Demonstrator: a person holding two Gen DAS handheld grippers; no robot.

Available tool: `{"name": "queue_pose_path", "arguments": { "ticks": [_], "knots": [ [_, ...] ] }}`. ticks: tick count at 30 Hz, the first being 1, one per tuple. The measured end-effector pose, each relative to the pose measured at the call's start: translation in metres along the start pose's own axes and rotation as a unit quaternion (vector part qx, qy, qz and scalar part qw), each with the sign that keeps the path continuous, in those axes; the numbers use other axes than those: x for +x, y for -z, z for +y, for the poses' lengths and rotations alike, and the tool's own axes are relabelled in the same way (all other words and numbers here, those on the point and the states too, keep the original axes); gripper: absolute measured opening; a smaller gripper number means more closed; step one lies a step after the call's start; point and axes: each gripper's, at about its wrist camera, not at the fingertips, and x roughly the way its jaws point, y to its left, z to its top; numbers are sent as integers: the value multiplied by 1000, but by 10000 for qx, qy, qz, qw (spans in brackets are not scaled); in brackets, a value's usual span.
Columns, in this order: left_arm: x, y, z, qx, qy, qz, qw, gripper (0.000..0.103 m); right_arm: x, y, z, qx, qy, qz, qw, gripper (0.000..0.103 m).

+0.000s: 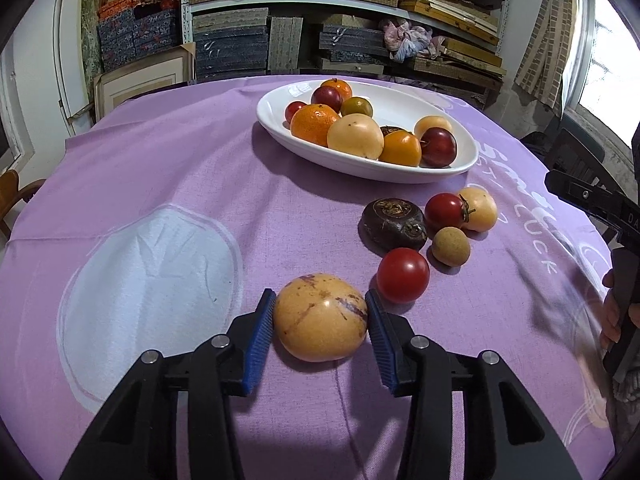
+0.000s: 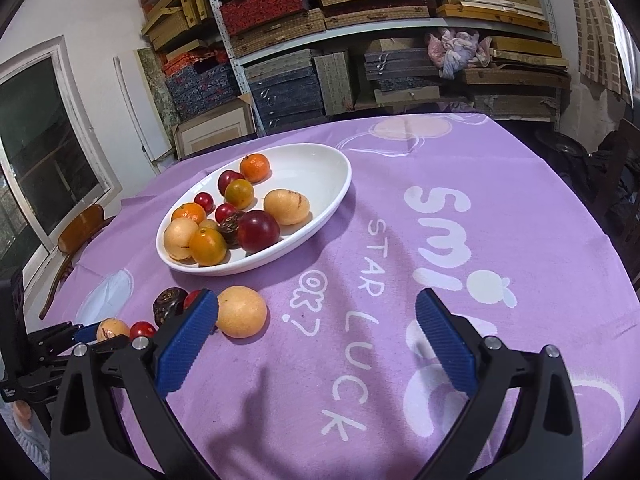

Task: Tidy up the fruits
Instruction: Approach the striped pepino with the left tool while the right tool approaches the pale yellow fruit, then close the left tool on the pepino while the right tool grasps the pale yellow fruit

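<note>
Pickup step right now: the left gripper [image 1: 320, 318] has its blue pads pressed on both sides of a yellow fruit [image 1: 320, 316] that sits on the purple cloth [image 1: 180, 184] near its front edge, so I'd call it clamped on. The right gripper [image 2: 316, 334] hangs spread wide over the cloth's lettering, holding nothing. Next it probably needs a lift and a carry to the white dish [image 1: 460, 164] toward the far edge, dropping into the bare end without squashing the fruit.
</note>
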Motion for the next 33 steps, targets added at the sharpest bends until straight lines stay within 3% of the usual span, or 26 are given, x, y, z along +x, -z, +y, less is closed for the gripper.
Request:
{"name": "queue_pose_path", "arguments": {
  "ticks": [3, 8, 11, 13, 15, 18, 27, 31, 32, 33],
  "knots": [
    [0, 0, -2, 34, -61, 0, 10000, 46, 4, 4, 17, -433, -58, 152, 9989, 97],
    [0, -1, -4, 65, -118, 2, 9999, 46, 13, 13, 47, -1300, 277, 186, 9910, 97],
    [1, -1, -4, 57, -131, 25, 9999, 46, 18, 13, 55, -1449, 330, 194, 9887, 97],
    [2, -1, -4, 48, -126, 45, 9999, 46, 26, 12, 61, -1577, 367, 304, 9863, 92],
    [3, -1, -3, 40, -122, 76, 9999, 46, 37, 11, 66, -1707, 336, 512, 9834, 77],
    [4, -1, -2, 13, -108, 105, 9999, 46, 51, 11, 70, -1820, 307, 794, 9796, 72],
    [5, -1, -1, 6, -109, 128, 9999, 46, 70, 4, 69, -1690, 146, 1022, 9802, 64],
    [5, 0, -1, 5, -105, 127, 9999, 46, 74, 3, 69, -1671, 37, 1131, 9794, 55],
    [5, 0, -1, 3, -103, 126, 9999, 46, 76, 3, 70, -1654, -28, 1175, 9792, 45],
    [5, 0, -1, 3, -104, 126, 9999, 46, 76, 3, 70, -1647, -38, 1186, 9792, 45]
  ]
}}
